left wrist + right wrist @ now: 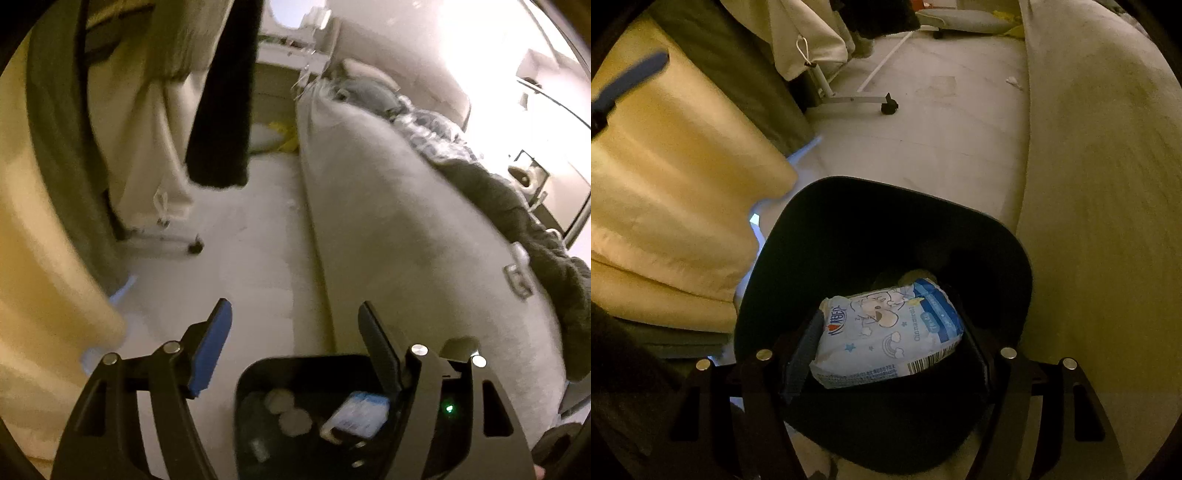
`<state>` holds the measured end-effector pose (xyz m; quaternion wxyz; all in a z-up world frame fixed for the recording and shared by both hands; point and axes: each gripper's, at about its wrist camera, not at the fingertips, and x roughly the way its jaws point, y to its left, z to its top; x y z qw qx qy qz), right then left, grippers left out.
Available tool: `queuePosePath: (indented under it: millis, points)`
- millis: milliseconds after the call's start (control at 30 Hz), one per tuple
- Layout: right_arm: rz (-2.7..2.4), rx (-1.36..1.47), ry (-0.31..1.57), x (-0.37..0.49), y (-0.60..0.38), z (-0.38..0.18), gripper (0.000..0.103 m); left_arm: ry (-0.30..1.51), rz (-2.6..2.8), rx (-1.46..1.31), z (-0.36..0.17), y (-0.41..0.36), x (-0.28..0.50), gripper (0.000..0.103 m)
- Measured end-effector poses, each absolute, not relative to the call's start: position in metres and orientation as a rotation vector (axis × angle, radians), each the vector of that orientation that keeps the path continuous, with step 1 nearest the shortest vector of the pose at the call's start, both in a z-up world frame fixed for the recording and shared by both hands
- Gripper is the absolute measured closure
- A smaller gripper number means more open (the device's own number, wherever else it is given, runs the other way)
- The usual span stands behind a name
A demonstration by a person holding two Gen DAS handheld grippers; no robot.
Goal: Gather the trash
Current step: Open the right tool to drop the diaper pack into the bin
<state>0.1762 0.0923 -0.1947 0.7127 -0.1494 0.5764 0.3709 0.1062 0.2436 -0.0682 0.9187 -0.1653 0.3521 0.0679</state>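
Observation:
A black trash bin (997, 236) stands on the floor between a yellow bedding pile and a grey sofa. My right gripper (890, 343) is shut on a light blue tissue pack (886, 332) and holds it inside the bin's mouth. In the left wrist view the bin (258, 373) sits low between my fingers, with the tissue pack (358, 413) and some round pale pieces (288, 410) in it. My left gripper (295, 317) is open and empty above the bin's rim.
A grey sofa (406, 229) runs along the right, with dark blankets (517, 206) on it. Yellow bedding (665, 203) lies on the left. A wheeled stand (864, 99) and hanging clothes (221, 110) are beyond. Pale floor (923, 140) lies between.

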Motion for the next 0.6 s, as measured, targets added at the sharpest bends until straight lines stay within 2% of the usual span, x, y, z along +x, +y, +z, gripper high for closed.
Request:
queuePosePath:
  millis: [133, 300, 600]
  points:
    - [0.834, -0.342, 1.279, 0.174, 0.092, -0.195, 0.029, 0.639, 0.119, -0.291, -0.044, 0.226, 0.106, 0.024]
    - [0.851, -0.366, 1.257, 0.166, 0.092, -0.189, 0.014, 0.577, 0.114, -0.269, -0.029, 0.216, 0.106, 0.018]
    - [0.849, -0.279, 1.104, 0.174, 0.066, -0.141, 0.013, 0.469, 0.103, -0.261, 0.003, 0.198, 0.104, 0.014]
